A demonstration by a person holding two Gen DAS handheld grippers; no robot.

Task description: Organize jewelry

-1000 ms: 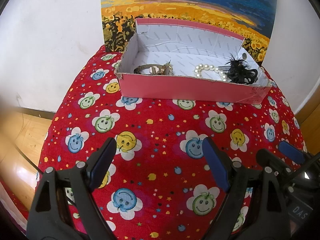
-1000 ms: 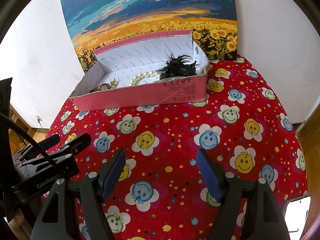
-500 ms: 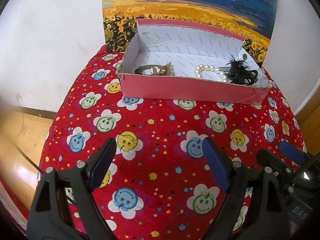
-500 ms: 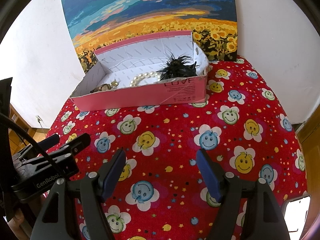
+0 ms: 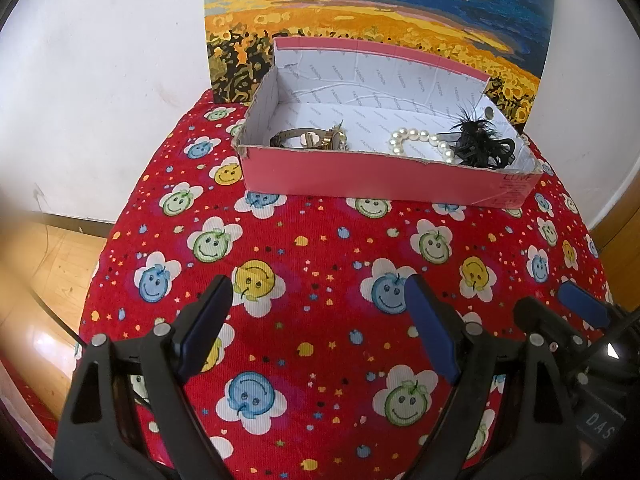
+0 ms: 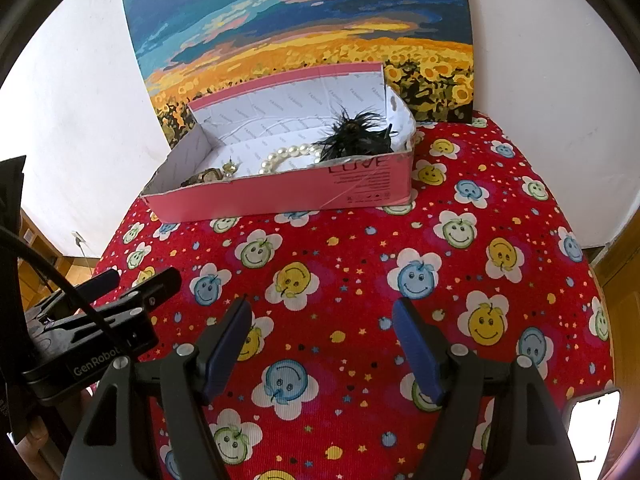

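My left hand-held gripper (image 5: 318,296) hangs with its jaws wide apart and nothing between them, only the red tabletop (image 5: 320,248) cloth printed with smiling flower faces below. My right hand-held gripper (image 6: 322,316) is the same: jaws apart, empty, over the same cloth. From the right wrist view the left one sits just off to my left, low in the corner.

Ahead of both, well apart from the fingertips, stands a shallow pink box (image 5: 360,176) with a white printed lining, its back wall against a sunflower painting (image 5: 380,32). All the jewelry lies inside it. Toward the left end, ahead of my left jaw, is a watch (image 5: 310,138) with a dark strap and a gold-coloured case, lying on its side. Farther right curls a pearl bracelet (image 5: 420,140) of round cream beads, and touching its right end sits a black feathered hair piece (image 5: 476,144), spiky and tangled, in the box's right corner. The box's front wall reads "LOVE" near that corner.
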